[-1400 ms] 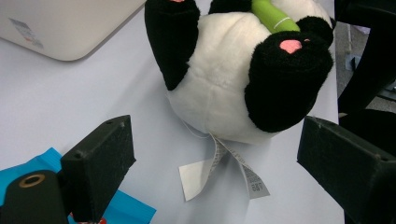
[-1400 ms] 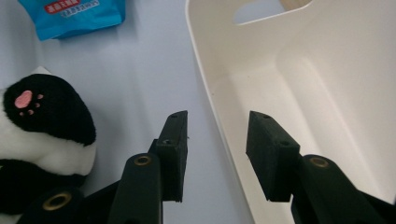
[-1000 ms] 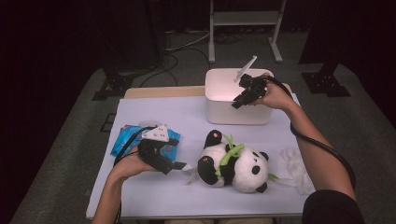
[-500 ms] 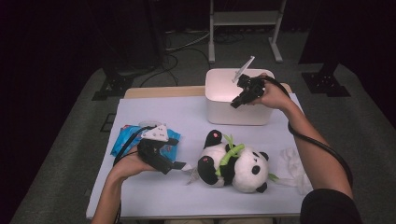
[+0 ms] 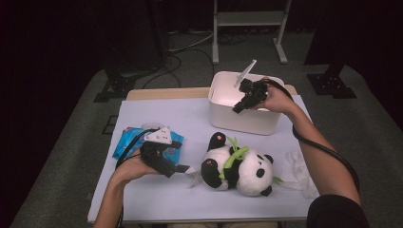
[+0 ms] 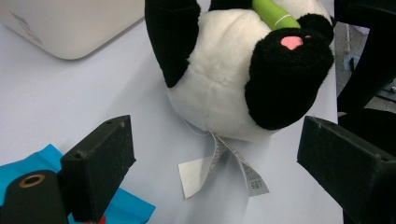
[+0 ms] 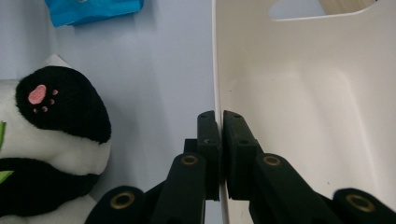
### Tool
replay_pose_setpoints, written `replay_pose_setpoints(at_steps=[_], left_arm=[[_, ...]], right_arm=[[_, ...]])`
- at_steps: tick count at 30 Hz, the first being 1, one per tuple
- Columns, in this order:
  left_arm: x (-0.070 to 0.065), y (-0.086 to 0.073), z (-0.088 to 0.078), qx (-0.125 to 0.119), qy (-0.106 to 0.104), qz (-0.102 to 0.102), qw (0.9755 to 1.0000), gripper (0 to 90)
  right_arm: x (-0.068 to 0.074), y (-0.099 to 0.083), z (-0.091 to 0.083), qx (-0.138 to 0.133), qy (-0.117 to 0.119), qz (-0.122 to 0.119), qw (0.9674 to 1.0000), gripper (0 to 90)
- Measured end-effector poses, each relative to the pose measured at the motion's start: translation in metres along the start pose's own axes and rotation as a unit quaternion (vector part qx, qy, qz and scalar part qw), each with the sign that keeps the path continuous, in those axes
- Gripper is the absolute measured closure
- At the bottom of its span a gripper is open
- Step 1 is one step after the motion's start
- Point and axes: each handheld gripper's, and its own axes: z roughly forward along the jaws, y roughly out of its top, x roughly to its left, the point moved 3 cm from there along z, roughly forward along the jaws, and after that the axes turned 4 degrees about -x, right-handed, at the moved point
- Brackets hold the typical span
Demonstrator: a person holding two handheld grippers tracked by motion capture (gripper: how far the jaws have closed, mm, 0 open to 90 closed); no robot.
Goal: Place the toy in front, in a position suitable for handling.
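A white open box (image 5: 247, 121) stands at the back right of the table. My right gripper (image 5: 237, 108) reaches over its near wall; its jaws have just been closing and now pinch that thin wall (image 7: 215, 70) between the pads, so the right gripper (image 7: 220, 121) is shut on it. A plush panda (image 5: 237, 164) lies on its back in front of the box. My left gripper (image 5: 183, 171) rests low on the table, pointing at the panda's bottom. In the left gripper view the left gripper (image 6: 215, 135) stands open, the panda's white fabric tag (image 6: 205, 170) lying between its jaws untouched.
A blue packet (image 5: 124, 142) lies at the left under my left wrist. Crumpled white material (image 5: 297, 168) sits at the right of the panda. The box's inside (image 7: 303, 116) looks bare. A metal stand (image 5: 247, 19) is on the floor beyond the table.
The right gripper's jaws have come together on the box's near wall. The left hand, the panda and the box have stayed where they were.
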Motion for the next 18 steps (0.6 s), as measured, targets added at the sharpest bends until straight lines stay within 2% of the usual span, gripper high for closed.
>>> replay_pose_setpoints(at_steps=[2,3,12,18], left_arm=[[0.0,0.0,0.0,0.003,0.0,0.0,1.0,10.2],[0.0,0.0,0.0,0.003,0.0,0.001,1.0,10.1],[0.0,-0.001,0.004,0.006,-0.003,0.0,1.0,10.2],[0.0,-0.001,0.005,0.007,-0.004,0.001,1.0,10.1]], right_arm=[[0.001,0.0,0.0,0.001,0.003,-0.004,1.0,85.9],[0.005,0.001,0.001,-0.001,0.006,-0.013,0.9999,86.1],[0.023,0.003,0.004,-0.01,0.018,-0.028,0.9994,86.3],[0.039,0.003,0.005,-0.014,0.03,-0.043,0.9985,86.2]])
